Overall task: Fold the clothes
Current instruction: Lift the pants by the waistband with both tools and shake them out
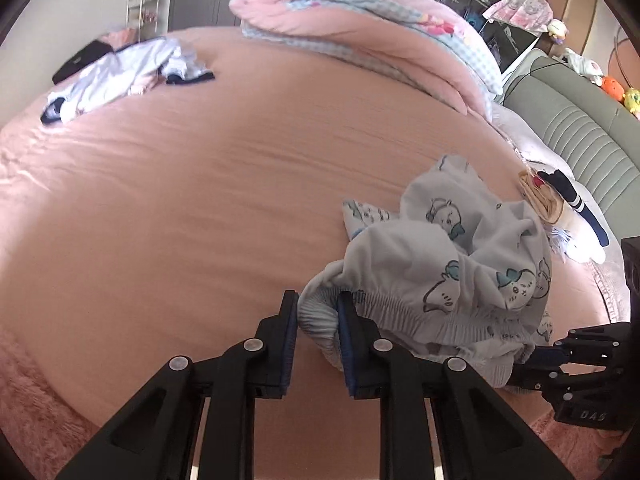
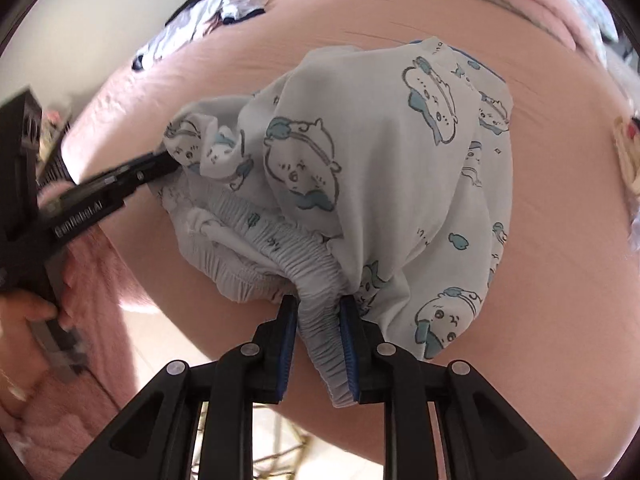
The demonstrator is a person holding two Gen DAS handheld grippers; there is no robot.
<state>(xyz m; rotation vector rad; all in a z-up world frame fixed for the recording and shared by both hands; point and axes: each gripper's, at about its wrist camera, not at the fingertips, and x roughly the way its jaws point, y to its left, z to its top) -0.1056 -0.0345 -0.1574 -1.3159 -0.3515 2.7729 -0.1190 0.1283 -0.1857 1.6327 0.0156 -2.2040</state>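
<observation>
White pyjama shorts [image 1: 452,268] printed with blue cartoon animals lie bunched on the pink bed sheet [image 1: 200,184]. My left gripper [image 1: 318,308] is shut on one end of their ribbed elastic waistband, which bulges between the blue pads. In the right wrist view my right gripper [image 2: 319,312] is shut on the other end of the waistband, and the shorts [image 2: 380,152] hang crumpled beyond it. The left gripper [image 2: 168,164] shows there at the left, biting the cloth, held by a hand [image 2: 24,312]. The right gripper [image 1: 536,356] appears at the right edge of the left wrist view.
A folded pink and blue-check quilt [image 1: 360,28] lies at the far side of the bed. A heap of pale and dark clothes [image 1: 120,72] sits at the far left. Socks and small items [image 1: 560,196] lie by the grey padded headboard [image 1: 580,128]. A fluffy pink blanket [image 2: 88,272] hangs at the bed edge.
</observation>
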